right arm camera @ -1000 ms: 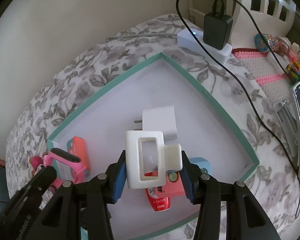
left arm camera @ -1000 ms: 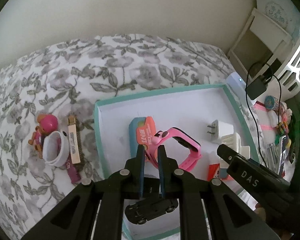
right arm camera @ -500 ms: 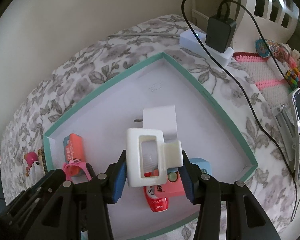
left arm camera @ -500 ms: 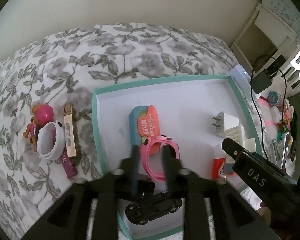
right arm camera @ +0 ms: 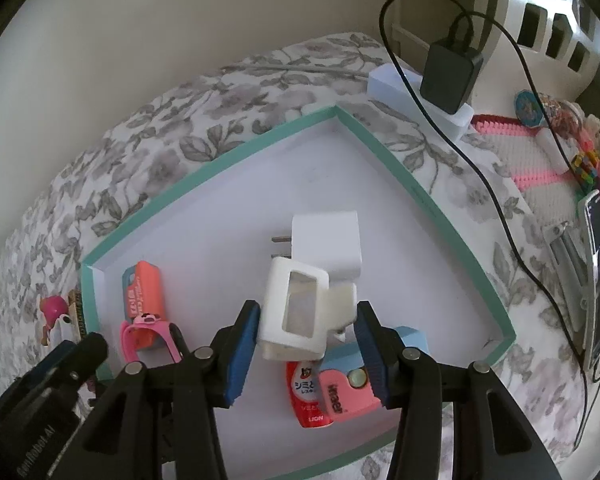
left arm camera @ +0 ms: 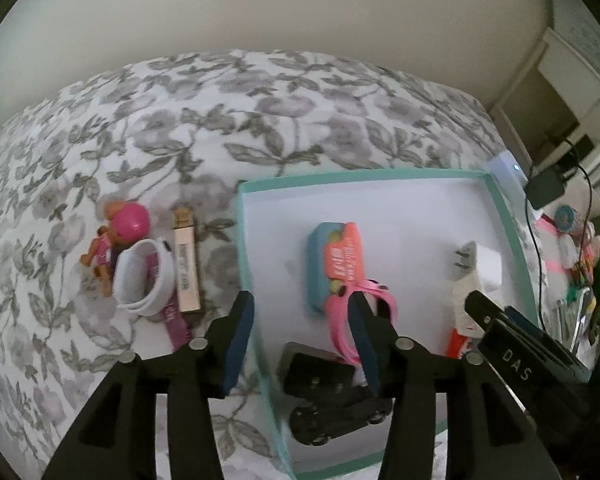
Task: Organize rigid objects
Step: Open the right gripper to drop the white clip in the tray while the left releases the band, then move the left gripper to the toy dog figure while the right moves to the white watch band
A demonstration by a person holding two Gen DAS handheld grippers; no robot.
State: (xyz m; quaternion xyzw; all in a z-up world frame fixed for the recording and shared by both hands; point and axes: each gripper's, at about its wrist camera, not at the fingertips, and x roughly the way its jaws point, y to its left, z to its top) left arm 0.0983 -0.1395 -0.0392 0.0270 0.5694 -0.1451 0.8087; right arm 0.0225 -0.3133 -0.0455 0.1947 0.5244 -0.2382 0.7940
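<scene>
White plastic holder [right arm camera: 300,312] tilted between right gripper [right arm camera: 308,350] jaws, which are opening; pads no longer press it. It sits mid-tray [right arm camera: 432,200], against white plug [right arm camera: 332,244]. Left gripper [left arm camera: 302,344] jaws opening, empty; pink watch [left arm camera: 356,320] lies beside its right finger.

Left gripper [left arm camera: 300,312] jaws opening, pink watch [left arm camera: 358,322] released into tray [left arm camera: 380,174]; right gripper [right arm camera: 308,320] jaws opening, white holder [right arm camera: 296,312] tilted
</scene>
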